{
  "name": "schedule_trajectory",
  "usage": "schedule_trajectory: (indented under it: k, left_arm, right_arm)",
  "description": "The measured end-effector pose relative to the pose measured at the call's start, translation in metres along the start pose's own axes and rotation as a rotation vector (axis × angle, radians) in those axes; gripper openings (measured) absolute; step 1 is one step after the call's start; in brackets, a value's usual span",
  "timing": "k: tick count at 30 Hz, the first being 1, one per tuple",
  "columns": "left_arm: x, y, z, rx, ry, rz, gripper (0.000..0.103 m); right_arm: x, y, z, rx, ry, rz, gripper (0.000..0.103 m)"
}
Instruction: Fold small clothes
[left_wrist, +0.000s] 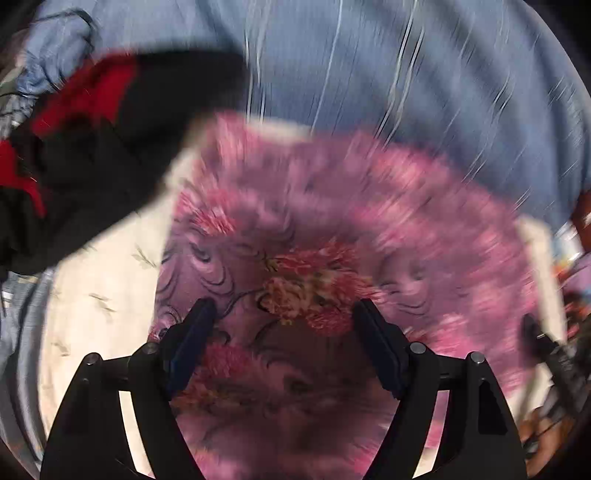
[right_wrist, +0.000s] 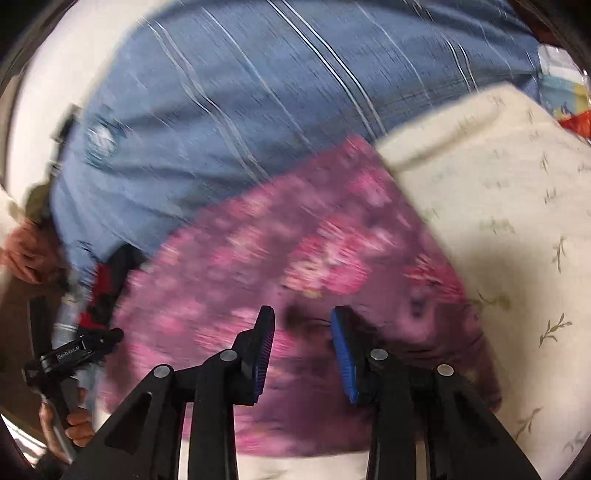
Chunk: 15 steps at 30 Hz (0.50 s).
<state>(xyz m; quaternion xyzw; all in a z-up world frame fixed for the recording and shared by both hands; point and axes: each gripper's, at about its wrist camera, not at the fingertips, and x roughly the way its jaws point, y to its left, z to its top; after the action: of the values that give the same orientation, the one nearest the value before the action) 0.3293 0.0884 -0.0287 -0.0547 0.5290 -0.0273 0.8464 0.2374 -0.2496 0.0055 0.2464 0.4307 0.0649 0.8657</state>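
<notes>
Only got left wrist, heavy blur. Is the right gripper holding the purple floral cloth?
Observer: No. The right gripper has its fingers apart above the purple floral cloth, with nothing between them.
Operator: Can you see my left gripper from there?
Observer: Yes, the left gripper is at the lower left edge of the right wrist view, with a hand wrapped round its handle.
Operator: What's past the blue stuff?
Observer: The blue striped fabric ends at a plain white surface in the upper left; it is too blurred to tell more.
</notes>
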Motion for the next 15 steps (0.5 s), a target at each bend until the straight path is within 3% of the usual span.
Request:
schedule_trajectory:
  k: [1,3,7,12,15]
  left_arm:
    - [-0.002,-0.004,-0.002,0.028,-0.053,0.023,0.082]
    - [0.000,-0.010,-0.002,0.053,-0.056,0.048,0.083]
    - [0.000,-0.003,0.001,0.031,-0.046,0.004,0.083]
    - [-0.004,-0.004,0.001,0.063,-0.034,0.009,0.082]
    - [-0.025,0.005,-0.003,0.055,-0.042,-0.021,0.082]
  right_arm:
    - [0.002,-0.004,-0.004,-0.007,-0.019,0.020,0.032]
    - [-0.001,-0.003,-0.005,-0.025,-0.033,0.023,0.032]
    - [-0.004,0.000,-0.005,-0.053,-0.022,0.004,0.033]
    - [-0.014,0.006,-0.004,-0.034,-0.014,-0.005,0.036]
    - [-0.027,0.004,-0.011,-0.030,-0.017,0.026,0.039]
